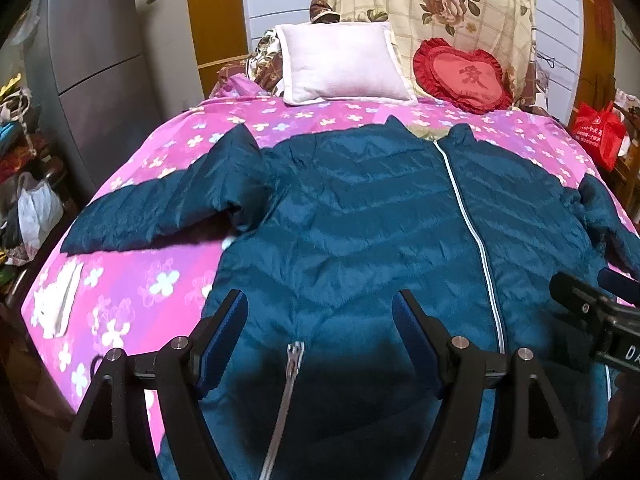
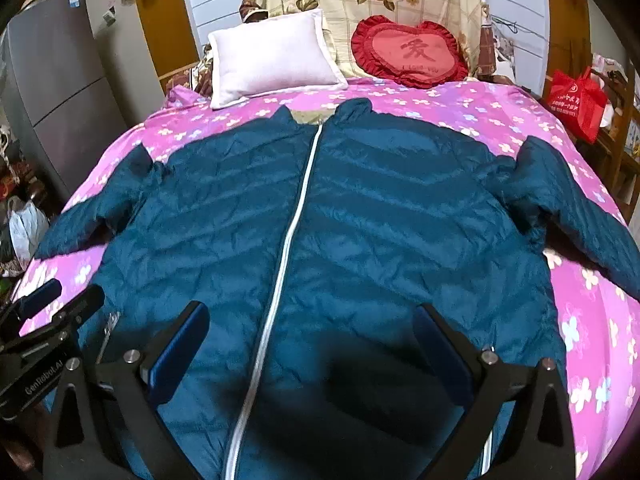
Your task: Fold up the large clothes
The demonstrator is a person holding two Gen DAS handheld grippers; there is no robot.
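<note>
A large teal quilted jacket (image 1: 360, 216) (image 2: 360, 216) lies flat and front-up on a pink flowered bedsheet (image 1: 132, 280) (image 2: 592, 320). Its white zipper (image 1: 472, 224) (image 2: 292, 232) is closed and both sleeves are spread out sideways. My left gripper (image 1: 320, 312) hovers open over the lower left half of the jacket, near a pocket zipper (image 1: 294, 356). My right gripper (image 2: 312, 320) hovers open over the lower middle, straddling the white zipper. Nothing is between either pair of fingers. Each gripper shows at the edge of the other's view: right gripper (image 1: 592, 312), left gripper (image 2: 52, 320).
A white pillow (image 1: 344, 64) and a red heart cushion (image 1: 464, 76) lean at the head of the bed. A grey fridge (image 1: 92, 72) and bags (image 1: 36, 212) stand to the left, a red bag (image 1: 598, 132) to the right. A white object (image 1: 60, 300) lies on the sheet at left.
</note>
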